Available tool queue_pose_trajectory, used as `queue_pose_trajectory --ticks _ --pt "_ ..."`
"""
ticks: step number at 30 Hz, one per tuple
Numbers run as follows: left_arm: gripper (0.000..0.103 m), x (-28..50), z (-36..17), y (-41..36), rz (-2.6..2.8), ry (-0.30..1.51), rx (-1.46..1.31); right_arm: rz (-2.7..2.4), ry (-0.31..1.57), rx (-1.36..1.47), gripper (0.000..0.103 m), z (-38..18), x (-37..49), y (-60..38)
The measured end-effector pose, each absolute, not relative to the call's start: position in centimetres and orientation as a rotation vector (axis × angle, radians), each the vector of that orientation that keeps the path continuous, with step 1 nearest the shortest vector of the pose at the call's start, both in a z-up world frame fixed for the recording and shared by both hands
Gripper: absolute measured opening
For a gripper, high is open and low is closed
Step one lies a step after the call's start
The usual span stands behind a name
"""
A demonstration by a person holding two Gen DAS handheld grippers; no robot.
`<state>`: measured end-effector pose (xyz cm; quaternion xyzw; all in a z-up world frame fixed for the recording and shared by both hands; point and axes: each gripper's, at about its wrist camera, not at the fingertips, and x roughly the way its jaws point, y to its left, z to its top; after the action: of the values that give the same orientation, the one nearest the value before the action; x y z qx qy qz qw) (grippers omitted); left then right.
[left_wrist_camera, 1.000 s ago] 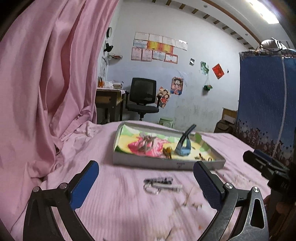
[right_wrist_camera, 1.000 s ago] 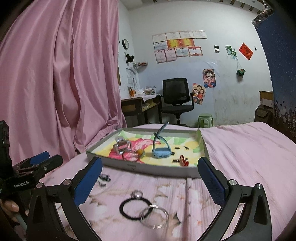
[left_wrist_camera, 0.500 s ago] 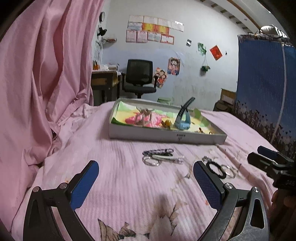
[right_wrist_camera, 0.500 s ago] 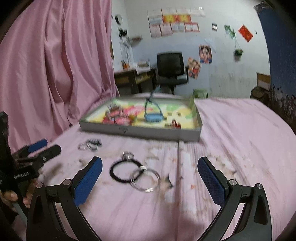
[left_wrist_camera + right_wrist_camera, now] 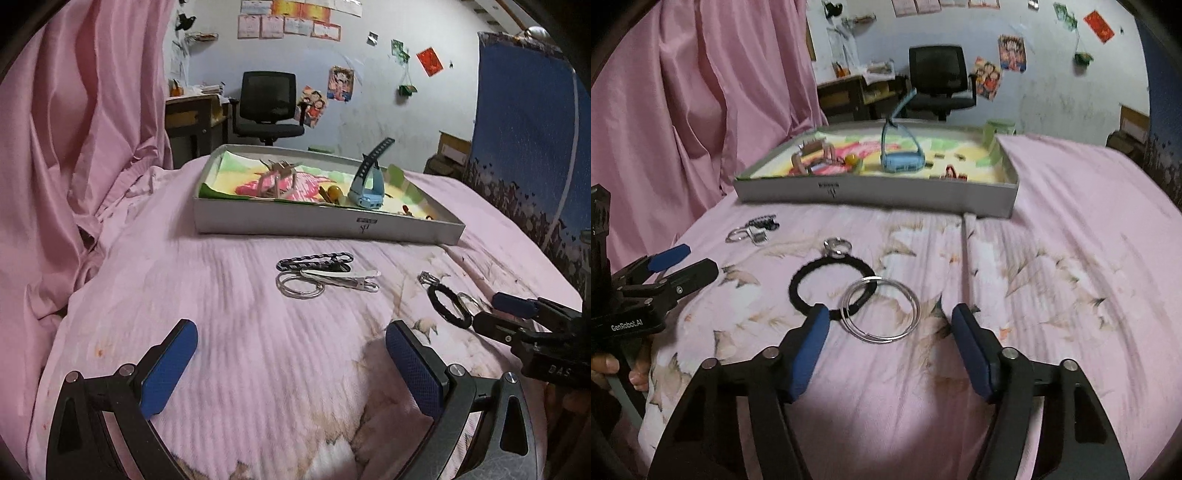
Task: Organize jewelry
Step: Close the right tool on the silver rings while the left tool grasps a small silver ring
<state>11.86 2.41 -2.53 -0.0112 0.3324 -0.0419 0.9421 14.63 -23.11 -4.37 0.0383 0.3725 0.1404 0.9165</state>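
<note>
On the pink bedspread lie a black band with a small clear ring at its far side, and thin silver bangles overlapping it. My right gripper is open just short of the bangles, and its left finger overlaps the black band. It holds nothing. A braided cord with key rings and a clip lies ahead of my open left gripper, well apart from it. The grey tray behind holds a blue watch, a hair claw and small pieces.
A pink curtain hangs along the left. A blue fabric wardrobe stands on the right. The left gripper shows at the left edge of the right wrist view, held by a hand. A desk and office chair stand beyond the bed.
Both grippers have come down and forward over the bedspread. The right gripper's jaws have narrowed and now sit close to the bangles and black band. The left gripper stays wide.
</note>
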Motion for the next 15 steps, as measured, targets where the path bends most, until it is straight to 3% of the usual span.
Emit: queue_pose_trajectory --ticks 5,10,15 --pt "0.101 13.3 -2.5 2.2 -0.112 0.71 0.003 0.318 0.82 0.106 0.057 -5.4 15.9 -23.0" --pt "0.09 15.1 -2.5 2.4 -0.146 0.743 0.006 0.342 0.837 0.121 0.041 -5.8 16.8 -22.7" --pt "0.079 16.6 -2.5 2.7 -0.185 0.763 -0.017 0.364 0.838 0.131 0.041 -5.8 17.7 -22.4"
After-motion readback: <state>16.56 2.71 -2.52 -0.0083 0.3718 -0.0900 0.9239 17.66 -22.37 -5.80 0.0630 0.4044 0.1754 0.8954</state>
